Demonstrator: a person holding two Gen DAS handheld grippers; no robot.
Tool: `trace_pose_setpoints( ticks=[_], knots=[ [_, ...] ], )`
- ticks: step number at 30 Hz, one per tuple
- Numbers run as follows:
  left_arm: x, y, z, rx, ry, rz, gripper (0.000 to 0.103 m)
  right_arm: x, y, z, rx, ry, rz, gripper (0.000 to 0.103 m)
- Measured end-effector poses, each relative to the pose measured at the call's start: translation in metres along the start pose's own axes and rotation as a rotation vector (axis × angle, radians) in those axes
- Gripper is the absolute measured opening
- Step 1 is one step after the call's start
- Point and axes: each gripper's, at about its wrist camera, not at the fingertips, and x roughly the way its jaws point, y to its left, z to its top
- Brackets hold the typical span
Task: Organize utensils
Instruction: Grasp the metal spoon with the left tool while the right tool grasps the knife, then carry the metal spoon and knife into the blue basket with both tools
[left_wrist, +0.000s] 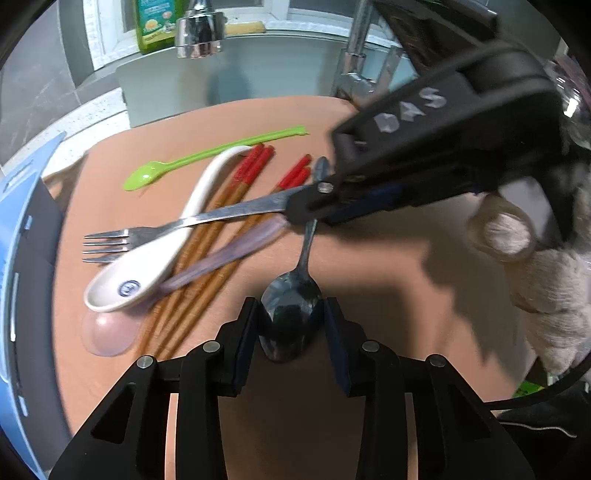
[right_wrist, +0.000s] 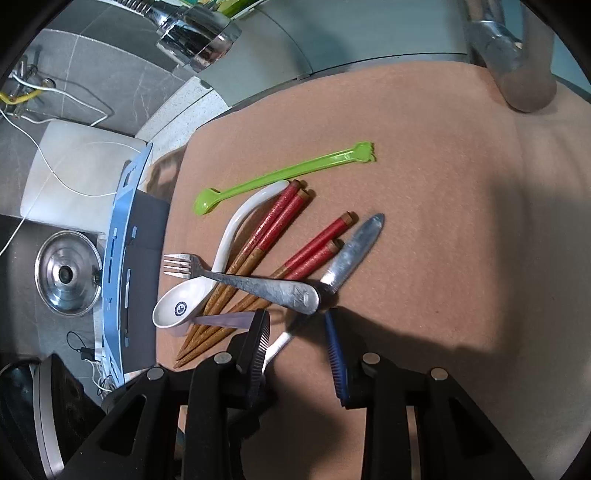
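Note:
A pile of utensils lies on a tan mat (left_wrist: 369, 266) (right_wrist: 424, 184). My left gripper (left_wrist: 291, 325) has its two fingers on either side of the bowl of a metal spoon (left_wrist: 291, 314); whether they press it I cannot tell. My right gripper (right_wrist: 295, 332) (left_wrist: 317, 206) is open, its fingers astride the end of the metal fork handle (right_wrist: 288, 291) and the spoon's handle (right_wrist: 351, 247). The fork (left_wrist: 177, 225) lies over a white ceramic spoon (left_wrist: 147, 266) (right_wrist: 192, 299), several red-topped wooden chopsticks (left_wrist: 221, 221) (right_wrist: 266, 240) and a translucent purple spoon (left_wrist: 221, 258). A green plastic spoon (left_wrist: 207, 155) (right_wrist: 280, 173) lies behind.
A blue utensil holder (left_wrist: 18, 240) (right_wrist: 118, 258) stands at the mat's left edge. A chrome faucet (left_wrist: 199, 29) (right_wrist: 195, 33) and a green bottle (left_wrist: 155, 22) are behind. A pot lid (right_wrist: 68, 273) lies left of the holder.

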Motion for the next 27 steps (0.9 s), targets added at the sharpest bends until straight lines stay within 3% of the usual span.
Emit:
trace_pose_setpoints(
  ticks=[8,12,21,27],
  knots=[
    [-0.006,-0.009,-0.01,-0.031,0.0,-0.074,0.033,-0.002,-0.007,-0.006,0.014,-0.002,0.023,0.022],
    [-0.005,-0.016,-0.013,-0.019,0.0,-0.083,0.033,-0.002,-0.01,-0.008,0.022,-0.007,0.0,0.01],
    [-0.01,-0.02,-0.018,-0.011,-0.014,-0.093,0.033,-0.01,-0.03,-0.012,0.149,-0.011,0.105,0.007],
    [-0.018,-0.029,-0.016,0.013,-0.041,-0.12,0.032,-0.036,-0.036,-0.022,0.199,-0.06,0.141,0.005]
  ],
)
